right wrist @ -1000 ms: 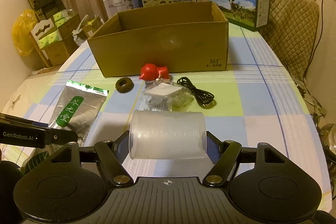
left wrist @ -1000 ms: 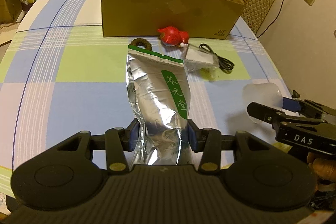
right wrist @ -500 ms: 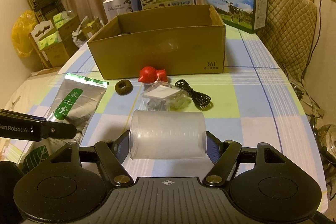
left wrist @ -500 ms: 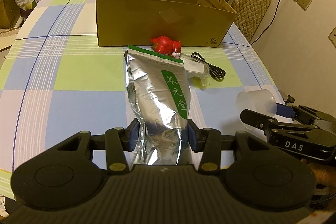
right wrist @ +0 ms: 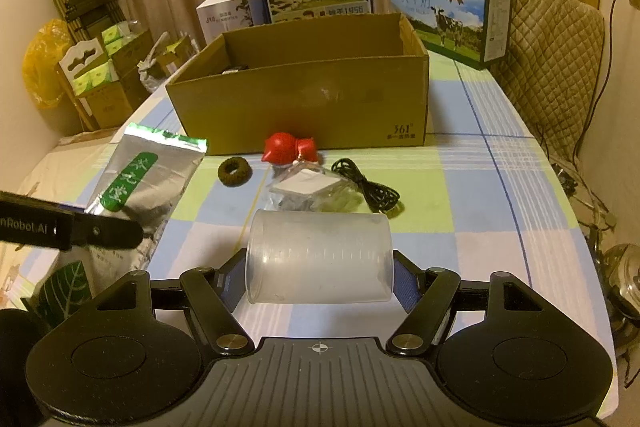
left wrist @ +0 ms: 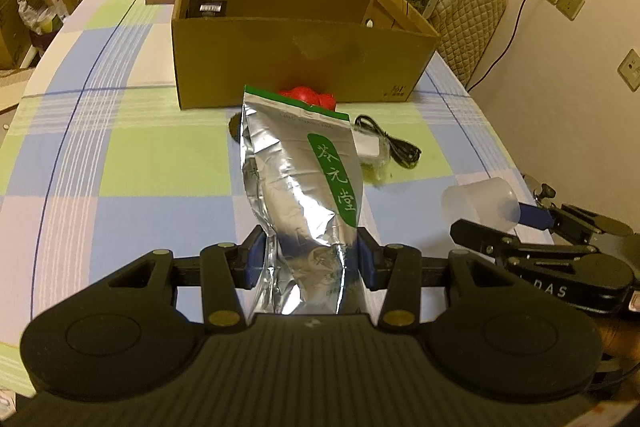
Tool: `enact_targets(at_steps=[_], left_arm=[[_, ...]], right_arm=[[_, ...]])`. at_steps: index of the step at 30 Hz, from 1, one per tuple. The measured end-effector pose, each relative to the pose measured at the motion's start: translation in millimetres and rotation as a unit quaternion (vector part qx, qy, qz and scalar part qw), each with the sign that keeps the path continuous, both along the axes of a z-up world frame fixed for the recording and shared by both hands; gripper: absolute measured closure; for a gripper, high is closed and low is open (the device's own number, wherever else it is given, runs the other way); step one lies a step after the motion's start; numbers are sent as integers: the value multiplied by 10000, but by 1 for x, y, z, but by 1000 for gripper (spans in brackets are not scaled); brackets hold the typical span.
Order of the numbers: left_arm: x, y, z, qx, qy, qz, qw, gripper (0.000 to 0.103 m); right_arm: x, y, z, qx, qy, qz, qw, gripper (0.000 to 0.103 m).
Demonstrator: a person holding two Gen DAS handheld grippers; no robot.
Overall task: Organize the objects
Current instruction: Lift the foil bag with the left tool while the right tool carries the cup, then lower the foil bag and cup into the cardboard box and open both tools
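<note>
- Two things are in my grip at once: my left gripper is clamped on the lower end of the foil pouch, my right gripper on the sides of the clear plastic cup, which lies sideways between the pads.
- Both are held above the checked surface, short of the box, so I judge this the carrying step.
- Further out, still on the cloth: a brown hair tie, a white charger in a clear bag, a black cable and a red toy.
- Beyond them stands the open cardboard box.
- Next I must lift both loads over its near wall before letting go.
</note>
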State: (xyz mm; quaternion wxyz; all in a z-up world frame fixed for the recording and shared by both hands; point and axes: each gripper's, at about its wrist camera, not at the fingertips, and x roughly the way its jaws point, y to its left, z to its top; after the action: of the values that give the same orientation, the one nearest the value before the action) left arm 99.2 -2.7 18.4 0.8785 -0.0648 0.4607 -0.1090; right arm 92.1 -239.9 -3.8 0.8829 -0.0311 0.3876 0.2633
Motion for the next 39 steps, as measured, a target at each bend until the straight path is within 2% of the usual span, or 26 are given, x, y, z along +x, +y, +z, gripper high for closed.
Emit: enact_targets(at_steps=[8, 14, 20, 23, 30, 39], left_arm=[[30, 11, 30, 16, -204, -11, 9998, 63], [60, 19, 55, 202, -405, -11, 9990, 63], [98, 21, 75, 381, -524, -64, 9979, 63], [115, 21, 84, 321, -555, -109, 9979, 63], [144, 17, 93, 307, -597, -201, 9975, 63], [182, 16, 100, 274, -620, -259, 9974, 63]], right_arm=[[18, 4, 15, 17, -123, 36, 9999, 34], [38, 11, 32, -57, -321, 144, 9994, 34], [67, 19, 55, -61, -536, 239, 9983, 34], [86, 23, 68, -6, -604, 243, 9979, 34], [124, 37, 91, 22, -731, 342, 9967, 34], [170, 55, 99, 11, -592, 385, 9975, 34]])
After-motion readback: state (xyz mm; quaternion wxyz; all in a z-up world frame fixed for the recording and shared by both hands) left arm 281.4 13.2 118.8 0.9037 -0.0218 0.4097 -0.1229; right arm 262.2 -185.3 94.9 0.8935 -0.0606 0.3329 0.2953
